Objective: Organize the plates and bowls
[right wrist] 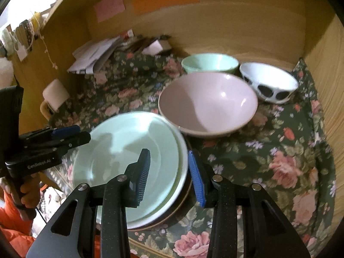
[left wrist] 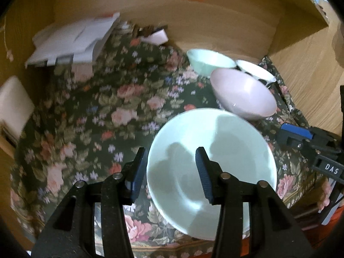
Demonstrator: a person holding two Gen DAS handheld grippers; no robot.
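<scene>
A mint green plate (left wrist: 215,142) tops a stack with a pale plate and a dark brown plate (right wrist: 182,200) under it, on the floral cloth. My left gripper (left wrist: 171,150) is open and straddles the stack's left rim, with neither pad pressing on it. My right gripper (right wrist: 168,152) is open too, straddling the right rim with gaps on both sides. Behind the stack stand a pink bowl (right wrist: 208,103), a mint bowl (right wrist: 209,63) and a white bowl with black spots (right wrist: 268,86). Each gripper also shows at the other view's edge: the right gripper (left wrist: 294,133) and the left gripper (right wrist: 66,132).
The floral cloth (right wrist: 279,150) lines a wooden shelf bay with walls at the back and right. A pile of white papers (left wrist: 73,40) and small clutter lie at the back left. A white mug (right wrist: 54,94) stands at the left. A hand (right wrist: 25,191) in an orange sleeve holds the left gripper.
</scene>
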